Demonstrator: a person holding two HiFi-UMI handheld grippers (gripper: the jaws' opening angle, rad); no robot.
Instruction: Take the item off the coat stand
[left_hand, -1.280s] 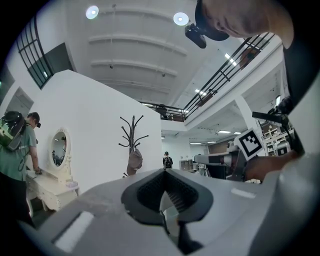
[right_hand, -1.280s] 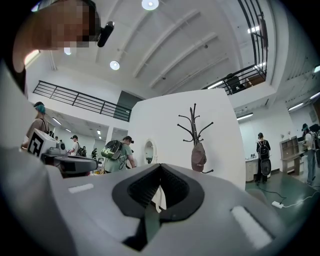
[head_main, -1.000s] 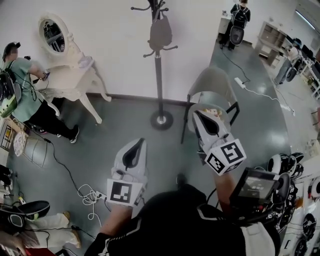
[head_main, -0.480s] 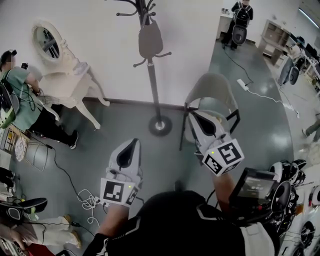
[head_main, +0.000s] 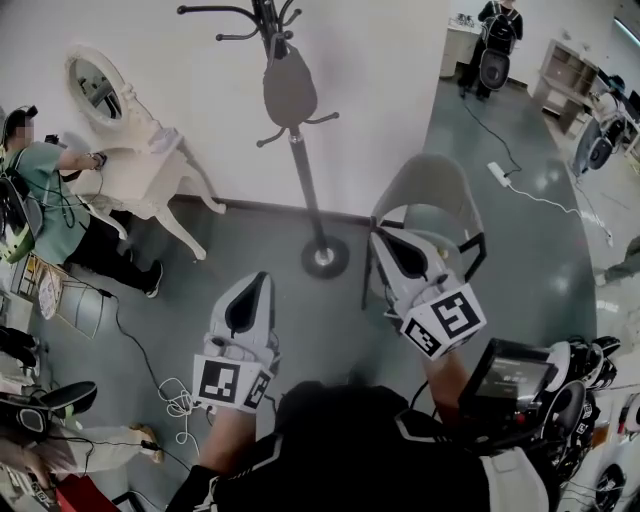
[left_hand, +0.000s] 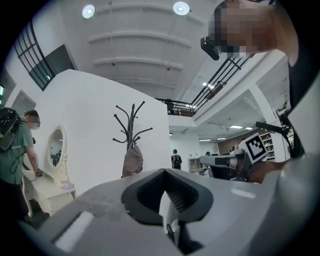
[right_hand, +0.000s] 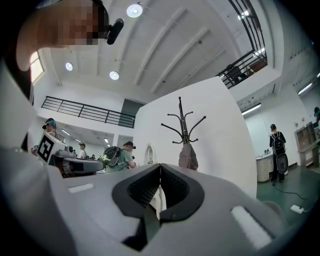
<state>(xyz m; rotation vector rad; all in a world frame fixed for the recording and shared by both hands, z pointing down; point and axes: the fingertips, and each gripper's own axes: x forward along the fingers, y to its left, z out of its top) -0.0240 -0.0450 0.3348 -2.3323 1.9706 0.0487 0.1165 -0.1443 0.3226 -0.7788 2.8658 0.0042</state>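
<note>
A black coat stand (head_main: 297, 160) rises by the white wall, its round base (head_main: 325, 258) on the grey floor. A grey-brown bag (head_main: 289, 90) hangs from one of its upper hooks. It also shows in the left gripper view as the bag (left_hand: 132, 161) and in the right gripper view as the bag (right_hand: 188, 156). My left gripper (head_main: 262, 279) is shut and empty, well short of the stand. My right gripper (head_main: 386, 238) is shut and empty too, held to the right of the stand's base. Both point towards the stand from a distance.
A grey chair (head_main: 430, 185) stands just right of the stand, under my right gripper. A white dressing table with an oval mirror (head_main: 130, 165) is at the left, with a person in green (head_main: 45, 190) beside it. Cables (head_main: 180, 398) lie on the floor; helmets (head_main: 590, 360) are stacked at the right.
The head view has shifted, so more of the stand's top hooks now shows and the stand leans in the frame. Both grippers stay shut, in about the same places.
</note>
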